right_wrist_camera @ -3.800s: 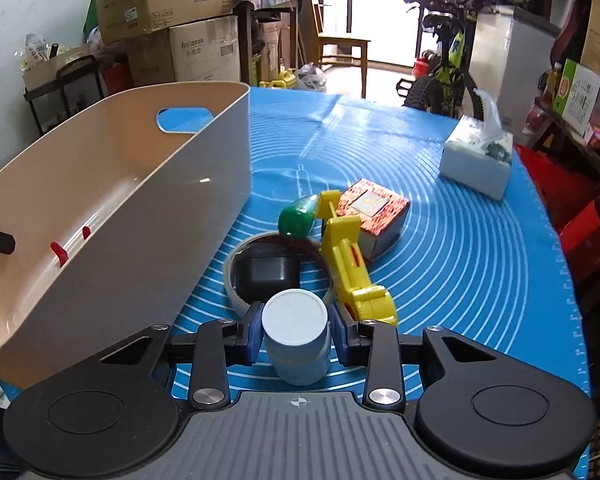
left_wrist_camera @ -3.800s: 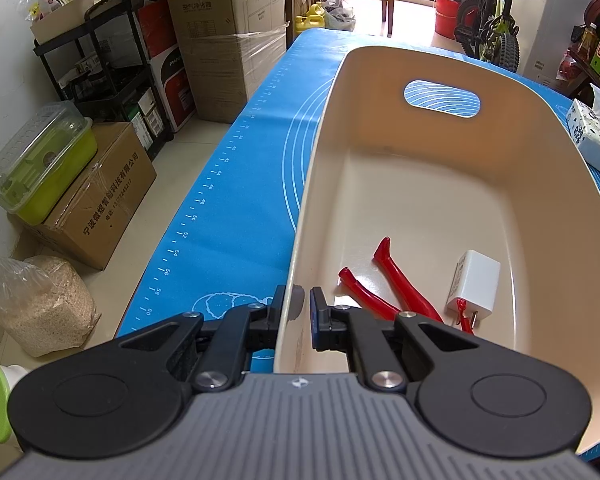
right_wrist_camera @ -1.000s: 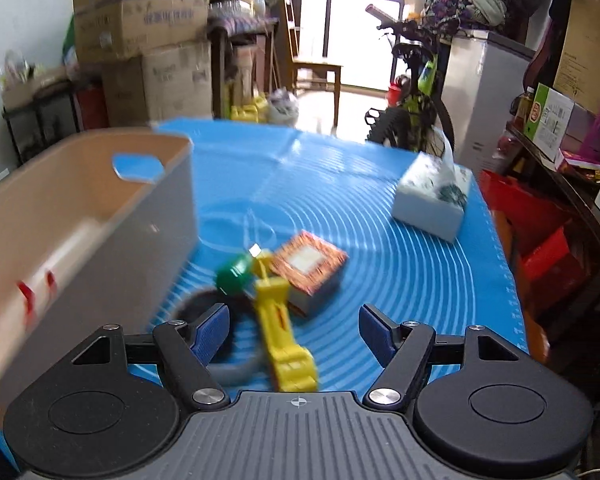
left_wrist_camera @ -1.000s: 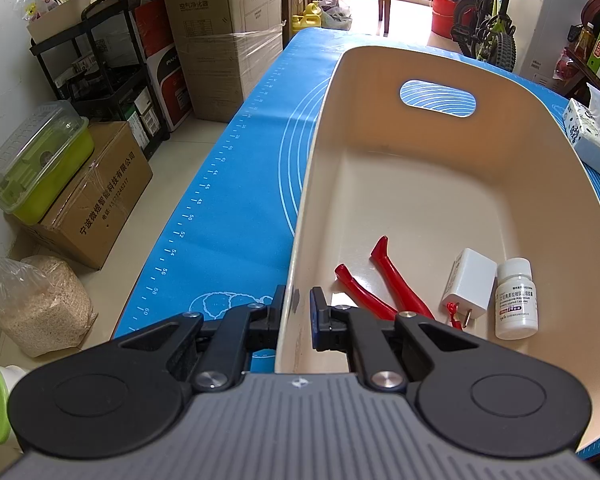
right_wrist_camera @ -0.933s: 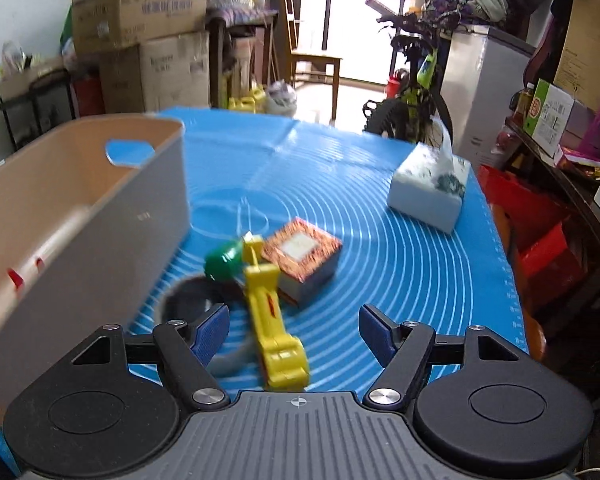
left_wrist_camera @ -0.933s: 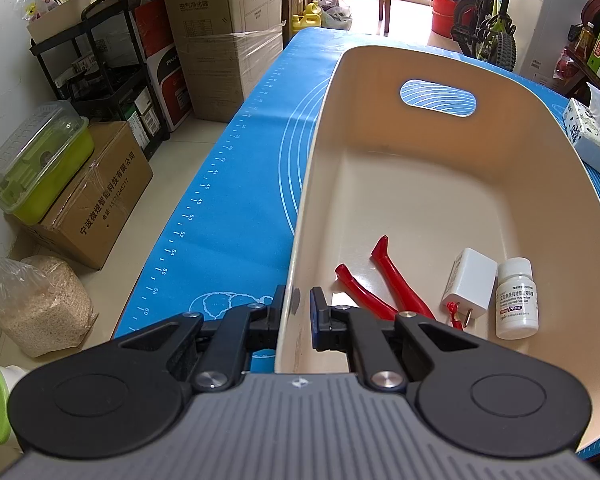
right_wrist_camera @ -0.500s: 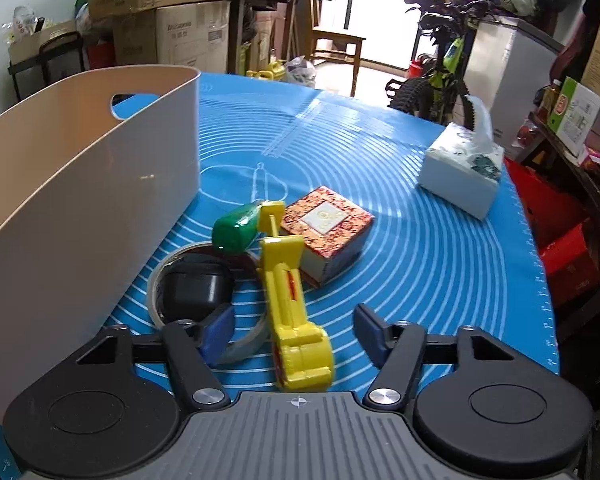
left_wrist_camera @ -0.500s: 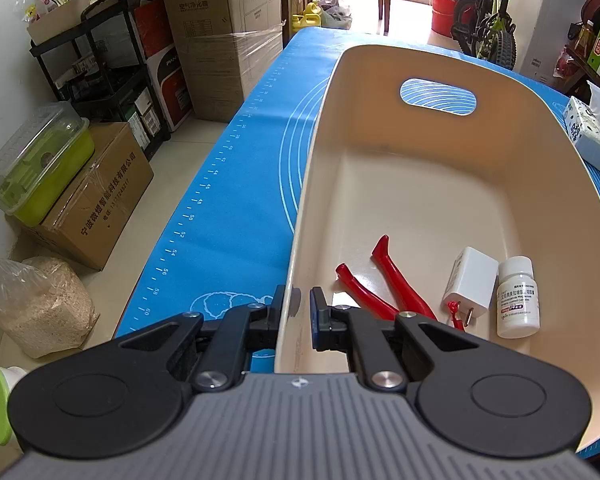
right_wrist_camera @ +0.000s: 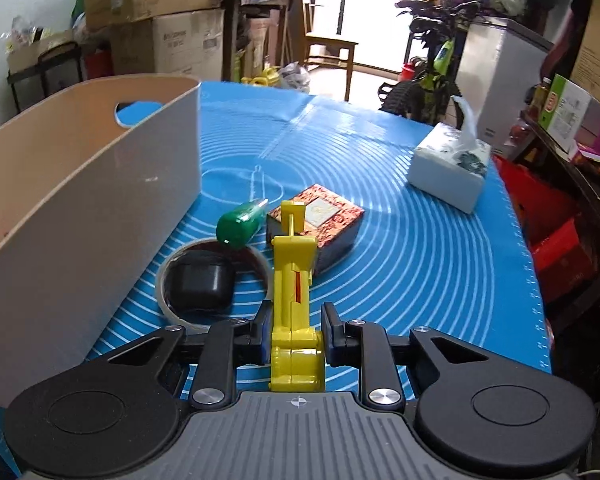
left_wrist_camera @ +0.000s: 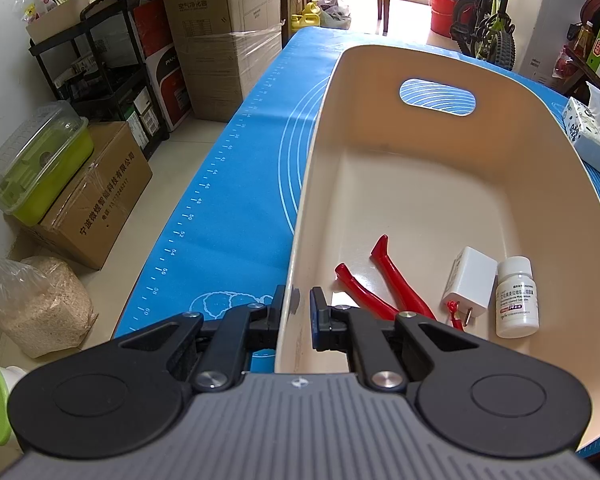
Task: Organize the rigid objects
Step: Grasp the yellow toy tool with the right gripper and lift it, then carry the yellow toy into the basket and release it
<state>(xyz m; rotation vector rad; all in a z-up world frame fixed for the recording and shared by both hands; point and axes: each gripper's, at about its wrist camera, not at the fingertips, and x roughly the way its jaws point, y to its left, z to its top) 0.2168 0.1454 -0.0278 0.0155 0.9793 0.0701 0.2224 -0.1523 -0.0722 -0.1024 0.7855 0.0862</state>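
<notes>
Between closing right tongs (right_wrist_camera: 295,332), yellow tool (right_wrist_camera: 294,300); left tongs (left_wrist_camera: 296,312) clamping bin (left_wrist_camera: 440,184)

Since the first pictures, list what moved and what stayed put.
The white pill bottle, first held in the right claw over the mat, now stands in the beige bin beside the white charger. The right claw came back to the mat and is closing around the yellow tool. Unchanged: the left claw clamps the bin's rim, and the red pliers lie as before.
</notes>
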